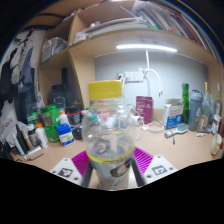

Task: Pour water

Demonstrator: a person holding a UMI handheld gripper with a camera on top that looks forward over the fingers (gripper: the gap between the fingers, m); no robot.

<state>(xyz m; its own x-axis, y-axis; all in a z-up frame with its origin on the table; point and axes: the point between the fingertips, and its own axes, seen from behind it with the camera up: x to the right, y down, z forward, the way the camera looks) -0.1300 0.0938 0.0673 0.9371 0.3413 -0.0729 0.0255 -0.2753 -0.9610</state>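
The gripper [110, 165] is closed on a clear plastic bottle with a yellow cap [107, 130]; its 2 magenta pads [143, 158] press the bottle from both sides. The bottle stands upright between the fingers, above a wooden desk [185, 140]. Beyond it, well apart, stand a red can [144, 108] and a green bottle [50, 120].

Bottle [108, 135] upright between fingers [146, 160], apparently touching both pads. Behind it, desk [165, 145]; cleaning bottles [62, 128] left, can [144, 108] and containers [175, 113] right, shelf [120, 40] above.
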